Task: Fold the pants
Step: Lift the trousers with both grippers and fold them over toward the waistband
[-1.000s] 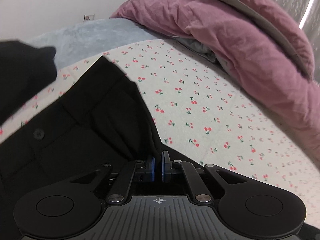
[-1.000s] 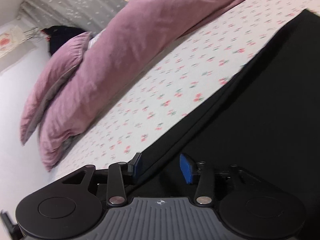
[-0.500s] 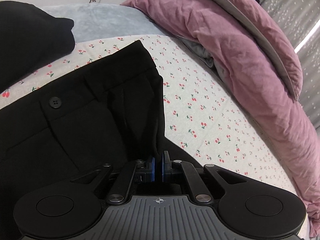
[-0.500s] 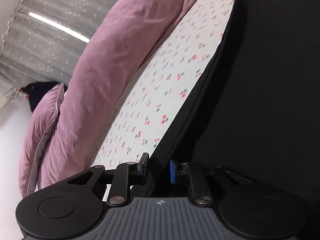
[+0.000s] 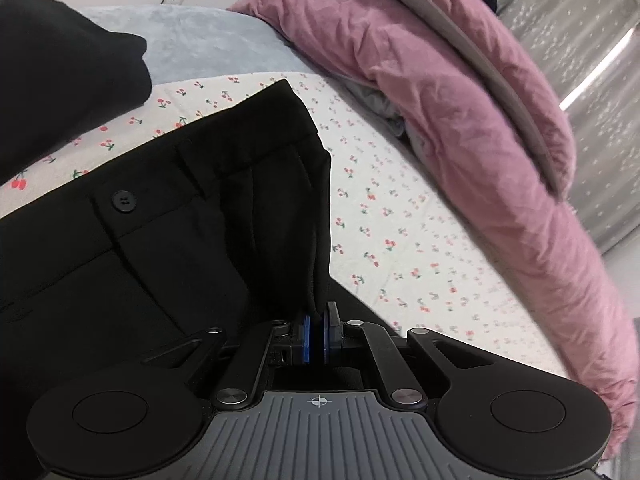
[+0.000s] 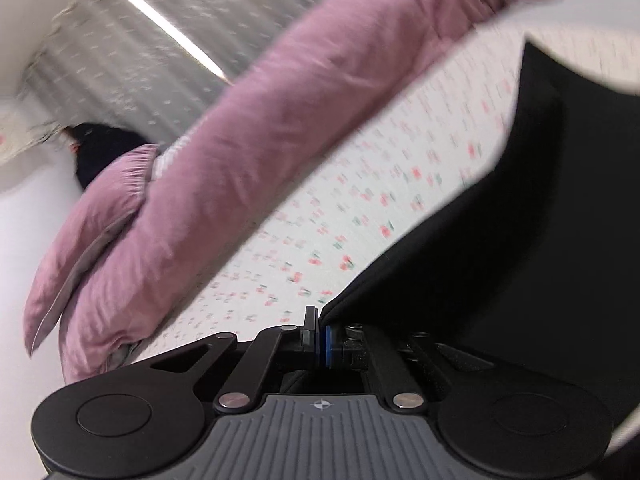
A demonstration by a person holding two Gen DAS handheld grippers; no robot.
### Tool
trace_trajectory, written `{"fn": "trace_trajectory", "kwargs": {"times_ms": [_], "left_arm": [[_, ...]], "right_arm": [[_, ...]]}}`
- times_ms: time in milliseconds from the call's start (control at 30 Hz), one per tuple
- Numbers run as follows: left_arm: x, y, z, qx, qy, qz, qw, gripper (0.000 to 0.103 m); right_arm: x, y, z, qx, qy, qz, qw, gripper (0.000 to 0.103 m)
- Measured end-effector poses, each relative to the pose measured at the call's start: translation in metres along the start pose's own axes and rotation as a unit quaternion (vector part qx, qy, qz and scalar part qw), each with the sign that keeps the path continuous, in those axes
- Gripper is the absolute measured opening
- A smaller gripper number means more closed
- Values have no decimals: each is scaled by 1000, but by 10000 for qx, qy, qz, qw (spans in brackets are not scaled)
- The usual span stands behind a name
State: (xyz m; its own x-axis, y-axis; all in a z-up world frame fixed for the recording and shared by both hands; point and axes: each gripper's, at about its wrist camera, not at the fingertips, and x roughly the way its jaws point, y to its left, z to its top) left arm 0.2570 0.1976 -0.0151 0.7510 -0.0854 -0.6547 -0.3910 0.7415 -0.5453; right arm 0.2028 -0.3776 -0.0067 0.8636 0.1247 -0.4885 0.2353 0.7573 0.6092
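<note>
Black pants [image 5: 168,240] spread on the cherry-print sheet [image 5: 400,216], both the left gripper [image 5: 316,334] and, seemingly through blur, the right gripper [image 6: 320,342] pinching edge folds between clenched fingertips; carrying the fold over likely follows.

A home bedroom: cherry-print bedsheet [image 5: 400,216], pink duvet [image 5: 460,120], and curtains [image 6: 132,40].

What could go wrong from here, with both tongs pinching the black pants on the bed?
1. The left tongs pinch only a thin bunched edge of the black pants below the waistband; it could slip out when lifted.
2. The right tongs have just closed on a corner tip of the fabric; such a shallow bite may let go.
3. The pink duvet lies close alongside, so swung fabric could drag onto it.
</note>
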Motion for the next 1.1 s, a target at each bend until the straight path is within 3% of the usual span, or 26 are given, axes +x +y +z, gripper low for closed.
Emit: {"fn": "trace_trajectory", "kwargs": {"times_ms": [267,533,700,767,833,933,1033,1100], "left_arm": [[-55,49,-17,-475,-12,-570,9972,4],[-87,116,-55,-1050,206,-753,9914,4],[-91,138,-69,-840,279,-802,9928,4],[-94,141,-70,-633,277,-849,9940,11],[-102,138,-71,-279,114,-752,9967,13],[-112,138,-70,103,-214,-578,9980,11],[-114,152,-60,-183,-377,-608,9973,12],[-111,160,-50,-426,-502,-608,9960,12]], "right_arm": [[-88,12,-15,-505,-40,106,9987,2],[-121,8,-46,-769,403,-51,9962,2],[-126,-10,-67,-792,727,-297,9938,2],[-122,-23,-80,-803,835,-442,9923,2],[-112,-41,-92,-666,1078,-677,9896,2],[-111,-54,-98,-443,1012,-553,9923,0],[-118,-59,-95,-213,863,-282,9956,27],[-119,-63,-98,-37,882,-93,9961,33]]}}
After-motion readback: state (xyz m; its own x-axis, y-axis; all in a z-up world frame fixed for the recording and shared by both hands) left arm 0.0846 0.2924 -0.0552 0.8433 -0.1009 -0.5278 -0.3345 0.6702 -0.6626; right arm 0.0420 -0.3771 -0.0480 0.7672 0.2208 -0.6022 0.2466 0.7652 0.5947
